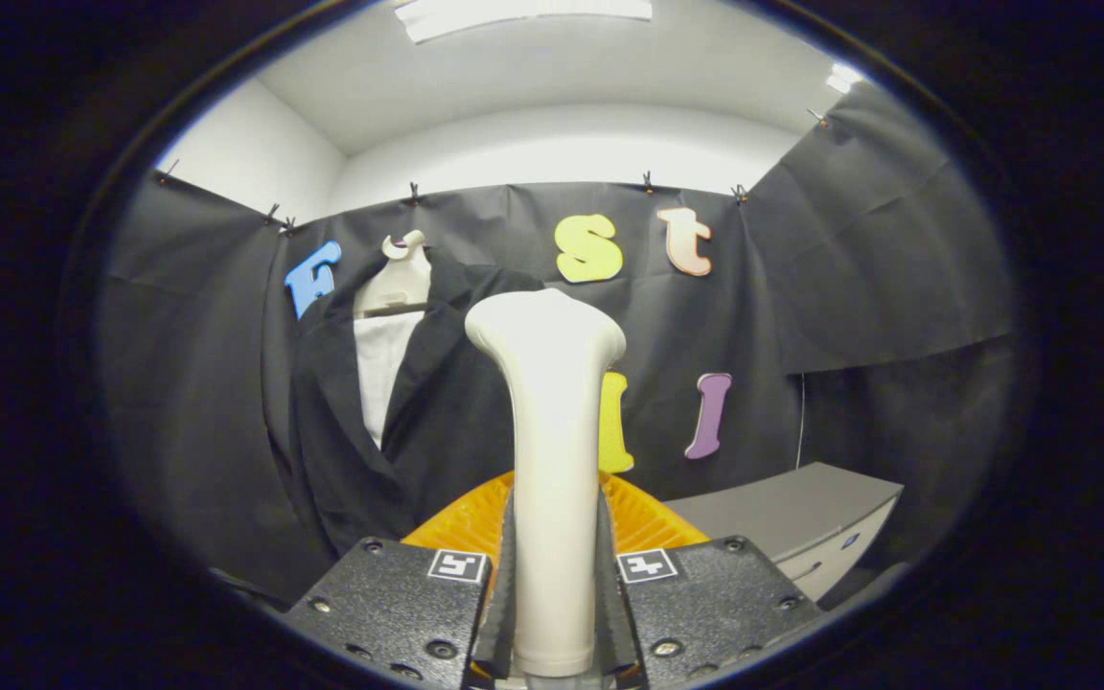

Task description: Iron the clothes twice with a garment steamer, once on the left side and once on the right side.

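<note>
The gripper [553,575] is clamped on the garment steamer [552,460], with both fingers pressing against the sides of its pale, smooth handle. The steamer stands upright between the fingers and rises well above them, widening at the top into a rounded head that tilts slightly toward the clothes. Beyond the fingers and to the left of the steamer hangs a black jacket [360,422], draped over a cream mannequin torso [397,278] whose neck shows above the collar; a white shirt front [381,369] is visible between the open lapels. The steamer's head is near the jacket's right lapel in the view, though whether it touches the cloth cannot be told. Just behind the fingers, low down, sits an orange ribbed object [648,522], partly hidden by the steamer's handle. To the right of it, further back, is a grey cabinet [801,522] against the booth's dark cloth wall [859,268].
</note>
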`<state>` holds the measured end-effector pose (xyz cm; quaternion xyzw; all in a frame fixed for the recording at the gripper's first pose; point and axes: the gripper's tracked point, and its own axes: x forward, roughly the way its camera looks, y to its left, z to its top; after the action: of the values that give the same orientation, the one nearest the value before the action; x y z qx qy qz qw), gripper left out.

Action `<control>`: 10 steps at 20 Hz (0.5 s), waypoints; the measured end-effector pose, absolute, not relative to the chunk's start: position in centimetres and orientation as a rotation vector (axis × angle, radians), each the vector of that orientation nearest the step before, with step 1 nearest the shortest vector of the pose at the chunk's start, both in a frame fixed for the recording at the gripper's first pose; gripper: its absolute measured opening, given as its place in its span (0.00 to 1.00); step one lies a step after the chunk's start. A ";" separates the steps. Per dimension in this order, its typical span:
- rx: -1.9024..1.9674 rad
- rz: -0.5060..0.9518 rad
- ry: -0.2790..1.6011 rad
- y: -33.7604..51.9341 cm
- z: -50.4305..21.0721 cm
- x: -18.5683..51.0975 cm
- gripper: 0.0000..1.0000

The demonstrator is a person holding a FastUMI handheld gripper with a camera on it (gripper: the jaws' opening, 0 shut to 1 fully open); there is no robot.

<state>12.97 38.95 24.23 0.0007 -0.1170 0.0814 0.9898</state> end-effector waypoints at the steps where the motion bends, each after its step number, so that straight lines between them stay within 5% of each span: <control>1: 0.003 0.174 -0.252 39.8 25.1 13.4 0.36; 10: -0.044 0.217 -0.443 46.1 33.1 16.4 0.36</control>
<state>16.43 46.07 33.09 -0.0219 -0.2191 0.1074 0.9695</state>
